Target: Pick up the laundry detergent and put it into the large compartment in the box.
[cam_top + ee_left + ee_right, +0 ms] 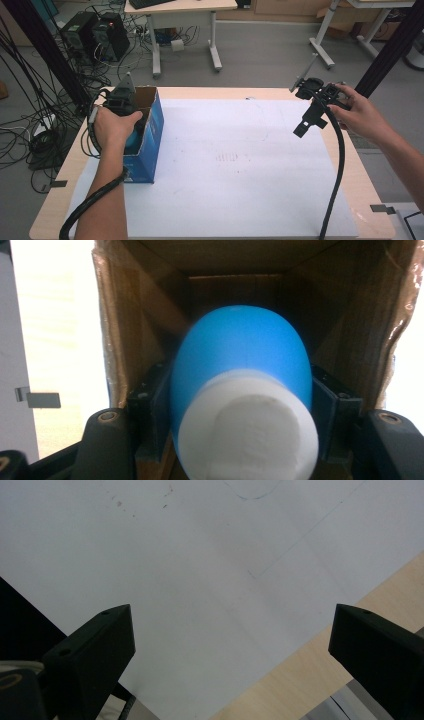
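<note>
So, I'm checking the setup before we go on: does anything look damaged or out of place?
Nothing is spilled or broken. The cardboard box stands upright at the table's left edge; its inner walls look creased and worn. The left claw grips a blue and white object inside it. The right claw hangs open over the white sheet.

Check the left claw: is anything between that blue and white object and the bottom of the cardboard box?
Nothing visible. The left claw grips the blue and white object inside the open cardboard box, and the box's dim interior ahead looks bare, though the object hides part of it.
</note>
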Motion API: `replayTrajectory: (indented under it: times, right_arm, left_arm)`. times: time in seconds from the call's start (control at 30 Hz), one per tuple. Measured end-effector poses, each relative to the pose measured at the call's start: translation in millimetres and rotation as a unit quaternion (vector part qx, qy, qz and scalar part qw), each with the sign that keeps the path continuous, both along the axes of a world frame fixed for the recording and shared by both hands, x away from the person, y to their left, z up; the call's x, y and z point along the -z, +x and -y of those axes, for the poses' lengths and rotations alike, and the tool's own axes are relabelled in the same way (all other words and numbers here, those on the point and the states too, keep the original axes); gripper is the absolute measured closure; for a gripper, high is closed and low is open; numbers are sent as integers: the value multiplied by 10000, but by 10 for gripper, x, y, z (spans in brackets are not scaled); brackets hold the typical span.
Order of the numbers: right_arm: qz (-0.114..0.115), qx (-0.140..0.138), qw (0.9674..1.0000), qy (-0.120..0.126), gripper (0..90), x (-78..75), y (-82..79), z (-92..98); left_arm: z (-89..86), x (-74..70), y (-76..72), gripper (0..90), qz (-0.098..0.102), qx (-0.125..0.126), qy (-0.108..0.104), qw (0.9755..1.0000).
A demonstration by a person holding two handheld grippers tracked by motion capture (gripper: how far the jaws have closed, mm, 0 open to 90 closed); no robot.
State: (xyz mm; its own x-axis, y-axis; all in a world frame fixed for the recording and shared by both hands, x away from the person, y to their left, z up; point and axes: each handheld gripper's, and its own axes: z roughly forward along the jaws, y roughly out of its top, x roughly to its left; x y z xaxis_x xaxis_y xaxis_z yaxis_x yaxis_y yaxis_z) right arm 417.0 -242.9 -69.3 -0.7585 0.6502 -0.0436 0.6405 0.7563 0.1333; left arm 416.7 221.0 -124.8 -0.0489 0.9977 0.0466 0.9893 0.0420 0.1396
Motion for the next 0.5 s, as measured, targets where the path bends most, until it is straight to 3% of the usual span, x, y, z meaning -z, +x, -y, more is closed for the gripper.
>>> replayTrajectory:
  times: [0.5]
  right_arm:
    - [5,-14,10000,9,44,-12,-27,-9]
  left_arm:
    - [24,-250,-162,267,253,-60,-25,9997]
